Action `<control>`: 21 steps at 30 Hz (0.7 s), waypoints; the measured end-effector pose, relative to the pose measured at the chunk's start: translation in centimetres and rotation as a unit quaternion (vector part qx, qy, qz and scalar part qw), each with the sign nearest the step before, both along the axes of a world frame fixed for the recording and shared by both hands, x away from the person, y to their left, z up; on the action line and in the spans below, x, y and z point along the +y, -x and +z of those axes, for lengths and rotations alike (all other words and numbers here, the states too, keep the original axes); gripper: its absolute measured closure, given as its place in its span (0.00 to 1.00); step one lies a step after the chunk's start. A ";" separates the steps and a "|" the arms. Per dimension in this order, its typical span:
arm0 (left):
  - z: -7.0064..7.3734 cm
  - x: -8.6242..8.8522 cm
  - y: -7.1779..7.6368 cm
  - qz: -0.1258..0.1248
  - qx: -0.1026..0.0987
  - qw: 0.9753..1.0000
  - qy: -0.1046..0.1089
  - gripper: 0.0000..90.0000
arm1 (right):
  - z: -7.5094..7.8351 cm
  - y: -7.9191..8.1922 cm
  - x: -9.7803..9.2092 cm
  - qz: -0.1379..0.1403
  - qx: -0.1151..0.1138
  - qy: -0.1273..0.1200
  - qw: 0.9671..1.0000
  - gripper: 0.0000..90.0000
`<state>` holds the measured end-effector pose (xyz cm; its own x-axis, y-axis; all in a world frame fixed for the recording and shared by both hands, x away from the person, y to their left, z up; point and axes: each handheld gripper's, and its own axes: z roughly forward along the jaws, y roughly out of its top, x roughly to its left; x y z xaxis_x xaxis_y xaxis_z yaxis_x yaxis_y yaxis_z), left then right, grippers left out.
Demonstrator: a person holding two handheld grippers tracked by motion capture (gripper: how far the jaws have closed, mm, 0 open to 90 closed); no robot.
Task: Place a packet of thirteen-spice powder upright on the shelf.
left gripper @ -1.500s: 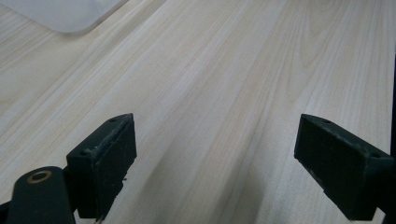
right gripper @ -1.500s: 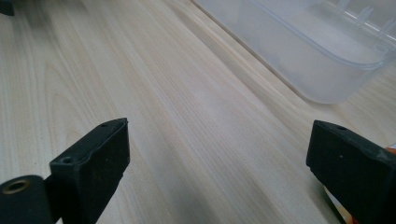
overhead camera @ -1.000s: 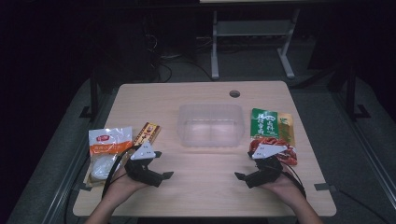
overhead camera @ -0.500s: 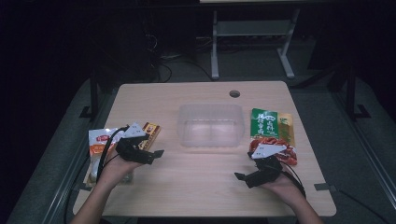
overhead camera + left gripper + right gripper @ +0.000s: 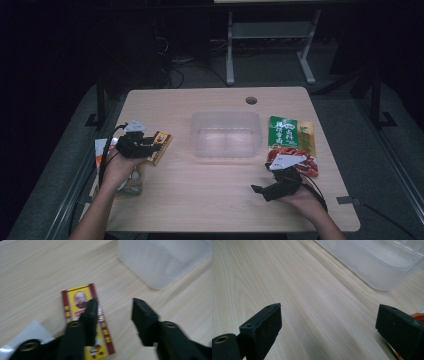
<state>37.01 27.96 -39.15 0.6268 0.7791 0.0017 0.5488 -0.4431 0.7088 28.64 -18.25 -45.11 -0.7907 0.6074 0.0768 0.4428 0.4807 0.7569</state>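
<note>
Here, the high view takes in the whole pale wooden table [image 5: 215,200] with one clear rectangular plastic tub [image 5: 226,134] at its middle. Four packets lie on it: one flat yellow-and-red snack packet [image 5: 161,146] and one white pouch [image 5: 101,150] at the left, one green packet [image 5: 284,132] and one red-and-white packet [image 5: 295,162] at the right. The left gripper [image 5: 150,146] sits over the yellow-and-red packet; the right gripper [image 5: 260,190] rests low on bare wood, near the red-and-white one.

The left gripper view adds detail: the yellow-and-red packet [image 5: 85,322] bears a small portrait, and one black jaw lies over it while the other stands beside it on wood, jaws parted and not gripping. A white corner [image 5: 27,333] pokes in beside it, and the tub [image 5: 162,262] stands beyond.

The right gripper view shows jaws spread wide over bare wood, the tub's rounded corner [image 5: 374,262] ahead.
</note>
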 end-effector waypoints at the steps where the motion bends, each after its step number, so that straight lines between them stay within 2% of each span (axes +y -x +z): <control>1: 0.0 0.2 -0.3 0.007 0.003 1.000 -0.004 0.73 | 0.0 0.0 0.0 0.000 -0.002 0.001 1.000 0.07; 3: -0.2 0.5 -0.9 0.023 0.007 1.000 -0.016 0.88 | 0.0 0.0 0.0 0.001 -0.001 0.001 1.000 0.07; 4: -0.4 0.7 -1.2 0.032 0.009 0.999 -0.015 0.95 | 0.0 0.0 -0.1 0.002 -0.003 0.001 1.000 0.07; 5: -0.5 0.9 -1.6 0.038 0.012 0.999 -0.024 0.99 | 0.0 0.0 -0.1 0.001 -0.003 0.001 1.000 0.07; 6: -0.9 1.2 -2.2 0.049 0.020 0.998 -0.043 0.99 | 0.0 -0.1 -0.1 0.001 -0.002 0.000 1.000 0.07; 11: -1.8 1.6 -3.1 0.062 0.030 0.996 -0.061 1.00 | 0.0 -0.1 -0.1 0.003 -0.003 -0.001 1.000 0.07; 15: -2.5 1.8 -3.4 0.073 0.040 0.995 -0.060 1.00 | 0.0 -0.1 -0.1 0.004 -0.002 -0.002 1.000 0.07; 21: -3.0 1.6 -3.6 0.080 0.036 0.993 -0.074 1.00 | 0.0 0.0 0.0 0.006 -0.001 -0.001 1.000 0.07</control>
